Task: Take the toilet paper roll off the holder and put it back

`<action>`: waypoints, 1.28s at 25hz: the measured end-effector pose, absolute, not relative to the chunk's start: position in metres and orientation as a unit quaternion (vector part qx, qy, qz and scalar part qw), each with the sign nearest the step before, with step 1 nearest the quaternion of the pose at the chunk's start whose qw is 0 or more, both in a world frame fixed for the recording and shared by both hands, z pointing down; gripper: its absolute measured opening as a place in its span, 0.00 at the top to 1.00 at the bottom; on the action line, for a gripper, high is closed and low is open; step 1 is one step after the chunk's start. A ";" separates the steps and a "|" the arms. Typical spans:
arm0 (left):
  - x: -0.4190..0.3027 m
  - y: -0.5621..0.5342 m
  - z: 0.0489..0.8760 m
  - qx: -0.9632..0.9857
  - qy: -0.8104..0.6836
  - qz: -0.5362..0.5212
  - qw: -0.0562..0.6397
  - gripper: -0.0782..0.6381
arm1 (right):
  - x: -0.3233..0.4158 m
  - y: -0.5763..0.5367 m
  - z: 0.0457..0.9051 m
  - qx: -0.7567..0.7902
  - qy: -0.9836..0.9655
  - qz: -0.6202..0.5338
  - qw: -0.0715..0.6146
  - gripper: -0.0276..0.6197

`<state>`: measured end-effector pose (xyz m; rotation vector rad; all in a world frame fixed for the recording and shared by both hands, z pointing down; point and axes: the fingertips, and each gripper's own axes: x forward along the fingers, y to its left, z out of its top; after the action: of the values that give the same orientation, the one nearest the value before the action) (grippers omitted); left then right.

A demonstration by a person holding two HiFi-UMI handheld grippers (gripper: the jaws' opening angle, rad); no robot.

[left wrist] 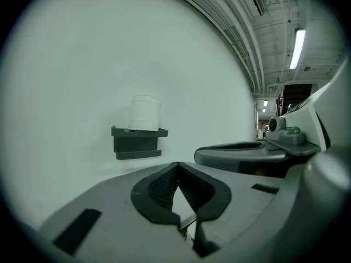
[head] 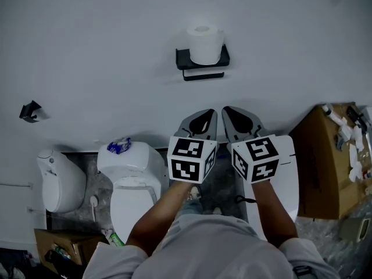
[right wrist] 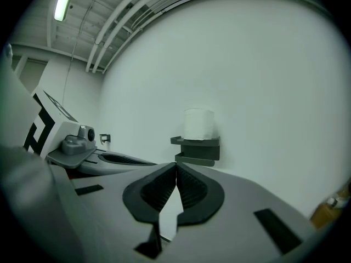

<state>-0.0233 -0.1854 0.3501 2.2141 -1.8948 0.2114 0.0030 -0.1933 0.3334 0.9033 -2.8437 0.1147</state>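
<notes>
A white toilet paper roll (head: 204,43) stands upright on a black wall-mounted holder (head: 203,63). The same roll (left wrist: 144,113) on its holder (left wrist: 138,141) shows in the left gripper view, and the roll (right wrist: 198,124) on the holder (right wrist: 198,149) in the right gripper view. My left gripper (head: 210,113) and right gripper (head: 225,110) are held side by side below the holder, well short of it. Both are shut with their tips touching and nothing between them.
A white toilet (head: 132,182) stands at the lower left with a blue packet (head: 119,146) on its tank. A white bin (head: 60,179) is further left, a small black wall fitting (head: 30,111) above it. A cardboard box (head: 327,158) with bottles sits at the right.
</notes>
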 end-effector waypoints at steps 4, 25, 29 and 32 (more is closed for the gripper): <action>-0.041 -0.204 0.344 0.763 -0.634 0.069 0.106 0.88 | -0.016 -0.211 0.326 0.313 -0.946 0.036 0.072 0.95; -0.113 -0.265 0.317 0.794 -0.598 0.054 0.089 0.88 | -0.071 -0.288 0.285 0.399 -0.915 0.029 0.040 0.73; -0.125 -0.271 0.313 0.798 -0.595 0.048 0.087 0.88 | -0.079 -0.301 0.279 0.413 -0.910 0.030 0.038 0.62; -0.132 -0.274 0.308 0.802 -0.590 0.045 0.085 0.88 | -0.087 -0.309 0.271 0.419 -0.907 0.031 0.035 0.57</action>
<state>-0.1321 -0.2740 0.3080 2.3906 -1.7598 0.1347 -0.0873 -0.3089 0.2715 1.2876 -2.7878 0.0938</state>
